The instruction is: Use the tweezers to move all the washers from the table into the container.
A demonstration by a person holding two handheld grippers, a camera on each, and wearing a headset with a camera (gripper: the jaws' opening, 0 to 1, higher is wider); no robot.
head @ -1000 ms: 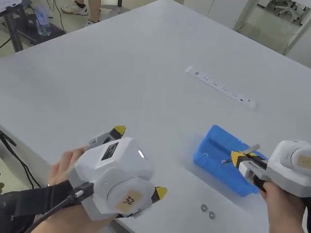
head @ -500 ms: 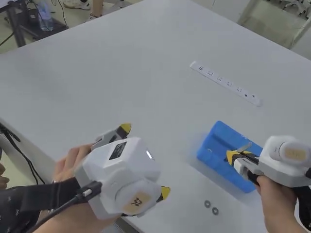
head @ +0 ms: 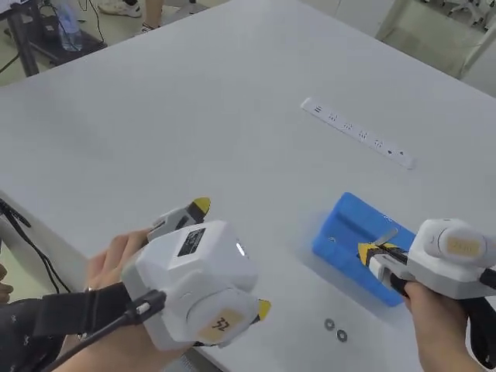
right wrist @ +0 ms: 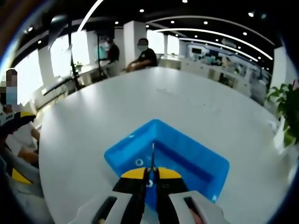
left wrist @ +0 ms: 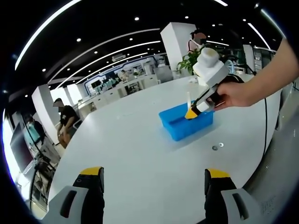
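Washers (head: 335, 330), two, lie on the table (head: 194, 116) near the right gripper (head: 370, 254) in the head view. Its jaws are pinched on the tweezers (head: 387, 235) over the blue container (head: 341, 225).

In the left gripper view, the left gripper (left wrist: 154, 175) is spread wide, empty, well apart from them.

In the right gripper view, a third washer (right wrist: 139, 162) sits inside, just left of the tweezer tips.

They look thin, light and slippery, so I'd nip one prong through the hole, across the rim.

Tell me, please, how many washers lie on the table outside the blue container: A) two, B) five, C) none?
A: two washers lie close together on the table, just outside the blue container on its near side.
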